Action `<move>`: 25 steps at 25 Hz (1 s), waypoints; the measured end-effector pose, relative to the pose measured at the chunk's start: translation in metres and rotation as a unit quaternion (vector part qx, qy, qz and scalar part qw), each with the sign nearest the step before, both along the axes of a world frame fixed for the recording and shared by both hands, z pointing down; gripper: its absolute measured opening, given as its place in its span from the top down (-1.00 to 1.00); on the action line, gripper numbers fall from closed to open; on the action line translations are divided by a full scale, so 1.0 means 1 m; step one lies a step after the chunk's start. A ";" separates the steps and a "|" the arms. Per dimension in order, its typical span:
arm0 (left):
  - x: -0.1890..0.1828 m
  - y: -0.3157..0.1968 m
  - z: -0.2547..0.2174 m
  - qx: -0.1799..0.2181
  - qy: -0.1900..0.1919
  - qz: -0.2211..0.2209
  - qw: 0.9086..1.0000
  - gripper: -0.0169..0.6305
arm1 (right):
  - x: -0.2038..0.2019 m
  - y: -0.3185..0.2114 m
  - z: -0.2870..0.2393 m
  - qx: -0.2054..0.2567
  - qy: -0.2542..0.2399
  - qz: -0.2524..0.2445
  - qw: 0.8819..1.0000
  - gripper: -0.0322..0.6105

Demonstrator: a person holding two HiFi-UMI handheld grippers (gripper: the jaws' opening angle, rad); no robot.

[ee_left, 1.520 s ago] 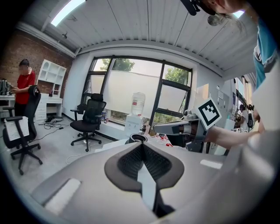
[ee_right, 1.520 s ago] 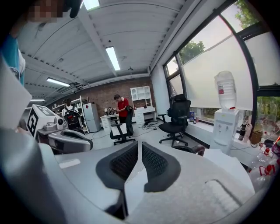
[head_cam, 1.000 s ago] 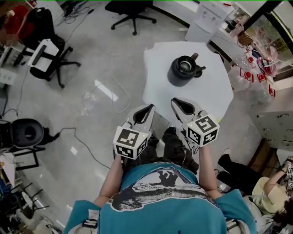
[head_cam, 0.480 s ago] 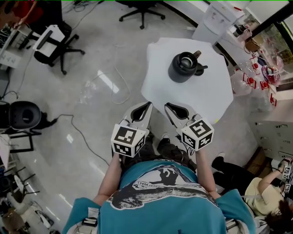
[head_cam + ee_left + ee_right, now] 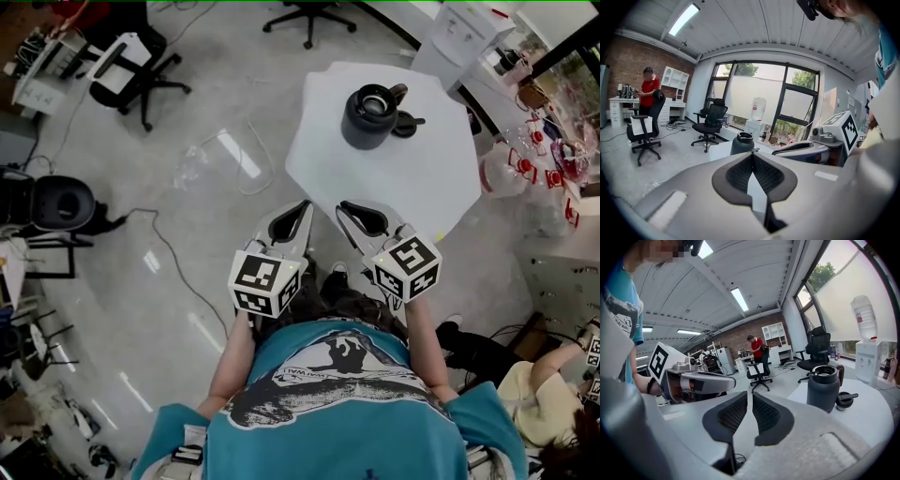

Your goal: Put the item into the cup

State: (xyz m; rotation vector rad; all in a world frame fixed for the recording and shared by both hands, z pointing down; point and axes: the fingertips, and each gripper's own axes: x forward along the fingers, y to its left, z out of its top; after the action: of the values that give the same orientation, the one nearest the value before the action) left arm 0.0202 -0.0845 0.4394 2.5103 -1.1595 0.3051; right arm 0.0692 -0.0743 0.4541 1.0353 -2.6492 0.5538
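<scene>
A dark grey cup [image 5: 367, 115] with an open mouth stands at the far side of the white table [image 5: 394, 178]. A small black round piece with a short stem [image 5: 406, 123] lies just to its right. Both grippers hover side by side off the table's near edge, well short of the cup. My left gripper [image 5: 304, 203] is shut with nothing in it. My right gripper [image 5: 341, 206] holds its jaws together save for a thin slit, also with nothing in it. The cup [image 5: 742, 143] shows ahead of the left gripper [image 5: 751, 154]. Cup [image 5: 824, 387] and black piece [image 5: 844, 399] lie right of the right gripper [image 5: 750, 393].
Office chairs [image 5: 314, 11] [image 5: 122, 66] stand on the grey floor beyond and left of the table. A water dispenser [image 5: 459, 33] is behind the table. A cable [image 5: 169, 262] trails on the floor. A seated person [image 5: 553, 403] is at lower right.
The view has shifted so the table and cup sit a little higher in the picture. Both grippers stay side by side near the table's near edge, still shut.
</scene>
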 end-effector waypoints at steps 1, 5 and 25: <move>0.002 0.006 0.000 0.001 -0.002 -0.004 1.000 0.89 | 0.003 0.005 0.000 0.001 -0.002 -0.002 1.000 0.78; 0.015 0.029 -0.001 0.006 -0.006 -0.018 1.000 0.89 | 0.017 0.024 0.005 -0.001 -0.003 -0.011 1.000 0.78; 0.030 0.084 -0.001 0.023 -0.003 -0.055 0.998 0.89 | 0.030 0.071 0.004 0.014 -0.009 -0.047 0.999 0.89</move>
State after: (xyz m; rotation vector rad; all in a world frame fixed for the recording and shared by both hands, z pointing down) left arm 0.0504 -0.0005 0.4382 2.4740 -1.3165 0.2605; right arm 0.0993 -0.0032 0.4580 0.9133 -2.7127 0.5092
